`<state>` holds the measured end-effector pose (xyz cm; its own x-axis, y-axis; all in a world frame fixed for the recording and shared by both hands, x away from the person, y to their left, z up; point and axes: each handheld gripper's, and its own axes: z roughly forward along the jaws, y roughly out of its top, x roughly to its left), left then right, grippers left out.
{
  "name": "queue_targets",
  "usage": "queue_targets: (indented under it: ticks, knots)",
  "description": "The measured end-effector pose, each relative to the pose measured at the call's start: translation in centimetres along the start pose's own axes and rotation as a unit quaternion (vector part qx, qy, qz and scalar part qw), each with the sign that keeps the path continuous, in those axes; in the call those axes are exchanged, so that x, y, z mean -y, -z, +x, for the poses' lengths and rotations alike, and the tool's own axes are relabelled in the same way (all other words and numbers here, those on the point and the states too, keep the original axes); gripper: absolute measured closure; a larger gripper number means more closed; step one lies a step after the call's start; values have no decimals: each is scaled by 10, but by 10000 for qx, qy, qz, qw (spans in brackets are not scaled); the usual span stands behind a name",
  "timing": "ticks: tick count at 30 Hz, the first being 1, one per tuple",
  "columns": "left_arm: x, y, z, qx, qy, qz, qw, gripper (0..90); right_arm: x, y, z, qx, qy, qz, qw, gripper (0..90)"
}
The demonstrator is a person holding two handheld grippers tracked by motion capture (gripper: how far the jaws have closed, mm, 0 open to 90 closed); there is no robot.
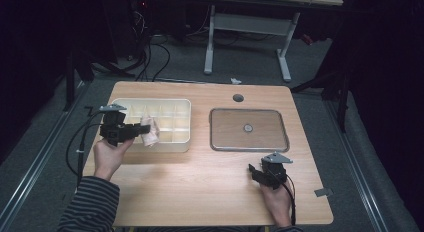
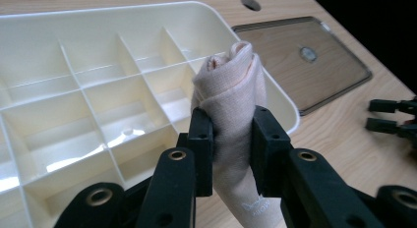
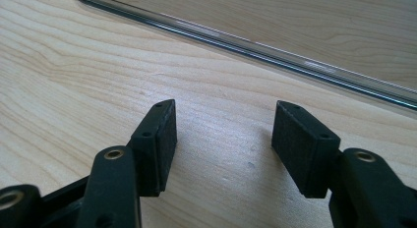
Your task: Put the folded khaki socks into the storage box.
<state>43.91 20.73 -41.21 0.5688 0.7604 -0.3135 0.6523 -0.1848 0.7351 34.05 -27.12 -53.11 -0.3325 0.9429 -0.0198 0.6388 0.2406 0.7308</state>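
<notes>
Left gripper [image 2: 230, 154] pinches a rolled pale-pink cloth [image 2: 231, 95] between both pads, roll upright. In the high view the cloth hangs over the near right cells of the cream divided tray [image 1: 172, 142], which lies at 10 o'clock on the table [image 1: 200, 192]. Right gripper [image 3: 223, 144] rests at 5 o'clock on bare wood, jaws spread, nothing between them.

Risks, judged: the roll is soft and only squeezed at mid-height, so it could loosen or unroll if the pinch eases before it sits in a cell. The cells look narrow against the roll; a tilted descent could catch a divider wall and leave the cloth lying across two cells. Pushing down on a wall could also shift the light tray.

Surroundings: a clear flat lid [image 1: 249, 129] with a centre knob lies at 2 o'clock, well apart from the tray. A round cable hole [image 1: 238, 98] sits at 12 o'clock. Nothing blocks the way down except the dividers.
</notes>
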Motion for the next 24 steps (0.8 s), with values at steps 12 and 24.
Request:
queue_targets:
  ticks: [12,24]
  knots:
    - [-8,-19,8,-21,59,185,9998,739,0,0,0,2,-5,1,10000,426]
    - [-6,-34,19,-51,156,443,9989,739,0,0,0,1,-3,2,10000,426]
